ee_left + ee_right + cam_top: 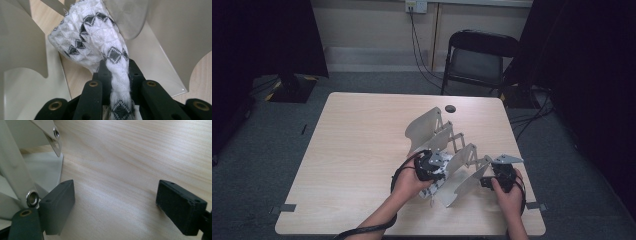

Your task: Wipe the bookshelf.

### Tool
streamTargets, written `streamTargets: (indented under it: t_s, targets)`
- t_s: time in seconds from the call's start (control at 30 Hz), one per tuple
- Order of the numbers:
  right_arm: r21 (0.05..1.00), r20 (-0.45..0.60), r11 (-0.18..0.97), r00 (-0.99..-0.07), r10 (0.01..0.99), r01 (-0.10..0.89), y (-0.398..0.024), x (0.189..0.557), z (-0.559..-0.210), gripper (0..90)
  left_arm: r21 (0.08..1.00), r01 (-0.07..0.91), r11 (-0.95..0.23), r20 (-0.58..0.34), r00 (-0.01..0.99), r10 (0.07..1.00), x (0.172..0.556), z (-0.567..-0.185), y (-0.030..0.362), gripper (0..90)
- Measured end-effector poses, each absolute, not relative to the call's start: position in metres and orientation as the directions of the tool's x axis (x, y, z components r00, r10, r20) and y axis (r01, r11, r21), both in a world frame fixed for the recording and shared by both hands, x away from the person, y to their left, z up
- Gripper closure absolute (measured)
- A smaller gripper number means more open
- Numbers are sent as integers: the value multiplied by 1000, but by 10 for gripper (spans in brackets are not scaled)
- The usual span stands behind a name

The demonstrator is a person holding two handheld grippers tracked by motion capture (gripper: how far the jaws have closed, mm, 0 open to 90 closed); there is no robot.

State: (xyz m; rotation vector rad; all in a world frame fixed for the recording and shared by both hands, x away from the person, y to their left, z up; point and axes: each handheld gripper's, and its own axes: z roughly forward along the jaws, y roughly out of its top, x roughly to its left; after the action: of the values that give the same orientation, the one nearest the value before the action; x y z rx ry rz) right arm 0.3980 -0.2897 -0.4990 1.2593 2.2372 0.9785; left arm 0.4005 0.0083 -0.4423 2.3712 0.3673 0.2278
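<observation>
My left gripper (116,67) is shut on a white knitted cloth (92,37) with black diamond marks. The cloth bunches up beyond the pads, between the pale grey panels (22,45) of a folding rack. In the high view the rack (447,145) lies stretched out on the wooden table (357,150), and the left gripper (428,167) sits against its near middle. My right gripper (499,176) rests at the rack's right end. In its own view the right gripper (115,200) stands open over bare wood, with its left finger (58,202) next to a riveted rack strut (15,177).
A black folding chair (479,57) stands behind the table's far edge. A small dark round hole (450,108) marks the tabletop near the back. Cables hang from a wall socket (416,6). Dark curtains close off both sides.
</observation>
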Motion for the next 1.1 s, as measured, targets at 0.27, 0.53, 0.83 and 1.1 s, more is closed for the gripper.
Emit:
streamTargets:
  t_s: [0.27,0.53,0.83,1.1]
  targets:
    - [734,1,352,-519,855,581,-290,398,-499,150,683,164,-712,97,945,312,399,-427,5,777]
    - [734,1,352,-519,855,581,-290,398,-499,151,684,169,-709,87,947,309,399,-438,5,776]
    - [734,1,352,-519,855,581,-290,398,-499,150,686,169,-708,87,947,310,399,-435,6,776]
    - [734,1,352,-519,855,581,-290,398,-499,150,693,137,-708,123,945,303,399,-418,7,775]
